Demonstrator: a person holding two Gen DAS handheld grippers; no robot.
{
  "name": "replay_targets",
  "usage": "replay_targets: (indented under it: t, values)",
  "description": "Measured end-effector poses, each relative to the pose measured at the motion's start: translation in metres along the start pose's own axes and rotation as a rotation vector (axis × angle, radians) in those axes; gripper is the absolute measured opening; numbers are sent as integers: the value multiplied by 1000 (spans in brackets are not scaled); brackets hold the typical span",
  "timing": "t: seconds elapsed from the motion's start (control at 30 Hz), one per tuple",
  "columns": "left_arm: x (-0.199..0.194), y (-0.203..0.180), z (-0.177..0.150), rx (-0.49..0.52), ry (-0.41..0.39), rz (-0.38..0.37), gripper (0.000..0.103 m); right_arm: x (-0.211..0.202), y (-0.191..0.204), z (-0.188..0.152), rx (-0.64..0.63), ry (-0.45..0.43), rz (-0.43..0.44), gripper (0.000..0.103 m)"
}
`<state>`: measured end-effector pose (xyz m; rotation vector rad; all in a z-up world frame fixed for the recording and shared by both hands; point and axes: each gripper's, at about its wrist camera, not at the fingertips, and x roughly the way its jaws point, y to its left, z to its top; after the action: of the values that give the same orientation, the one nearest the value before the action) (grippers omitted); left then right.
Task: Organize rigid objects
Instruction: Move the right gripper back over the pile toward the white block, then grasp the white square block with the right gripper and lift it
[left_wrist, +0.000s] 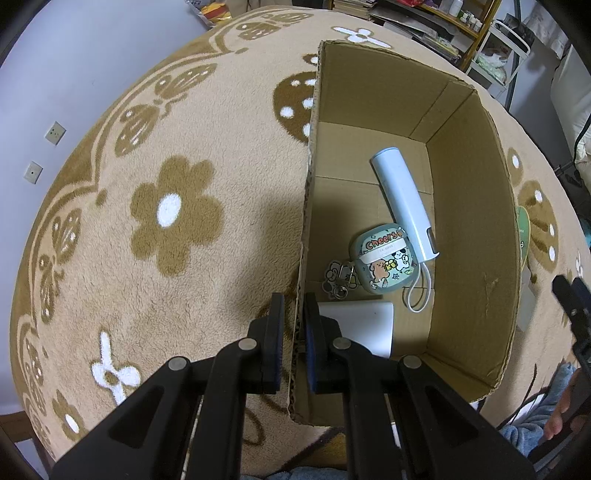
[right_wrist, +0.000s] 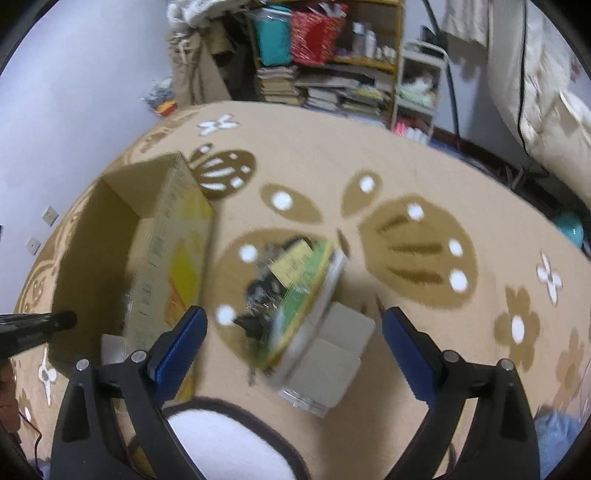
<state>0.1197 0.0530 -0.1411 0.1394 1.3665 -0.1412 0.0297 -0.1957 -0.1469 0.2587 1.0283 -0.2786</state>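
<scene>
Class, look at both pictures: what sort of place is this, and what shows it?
Probably a lived-in room at home: a flower-patterned fleece blanket, a cluttered shelf of stacked books, and a cardboard box holding small belongings.

Open cardboard box (left_wrist: 472, 229) on the rug, holding a pale blue cylinder (left_wrist: 404, 205) lying flat, a "Cheers" cartoon case (left_wrist: 382, 260) touching it, a white object (left_wrist: 360, 325) nearest.

An open cardboard box (left_wrist: 472, 229) sits on a patterned rug (left_wrist: 177, 214), its left wall clamped between the left gripper (left_wrist: 293, 328) fingers. Inside lie a tube-shaped device (left_wrist: 404, 206), a small case (left_wrist: 382, 260) just beside it with a keychain (left_wrist: 338, 278) at its left — and a flat card (left_wrist: 364, 325) nearest the camera. Right of the box, a round tin (right_wrist: 306, 302) leans on a small carton (right_wrist: 332, 358), between the spread right gripper (right_wrist: 291, 339) fingers.
</scene>
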Motion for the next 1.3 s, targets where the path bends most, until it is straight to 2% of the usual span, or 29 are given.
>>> replay_targets:
  t: [0.57, 0.8, 1.0, 1.07, 1.13, 1.17, 1.23, 1.3]
  values:
    - [0, 1, 0, 1, 1, -1, 11, 45, -30, -26, 92, 126, -69, 100]
    - [0, 0, 0, 3, 1, 2, 11, 52, -30, -28, 96, 133, -108, 100]
    - [-1, 2, 0, -5, 2, -5, 11, 53, -33, -29, 116, 147, -102, 100]
    - [-1, 2, 0, -3, 2, -3, 11, 53, -33, -30, 118, 152, -94, 95]
    - [-1, 2, 0, -3, 3, -1, 11, 54, -33, -31, 125, 163, -91, 78]
    - [-1, 2, 0, -2, 3, -1, 11, 55, -34, -32, 131, 167, -91, 74]
    - [-1, 2, 0, -3, 3, -2, 11, 57, -33, -33, 133, 173, -83, 56]
    - [-1, 2, 0, -6, 4, -4, 11, 58, -30, -34, 115, 167, -108, 54]
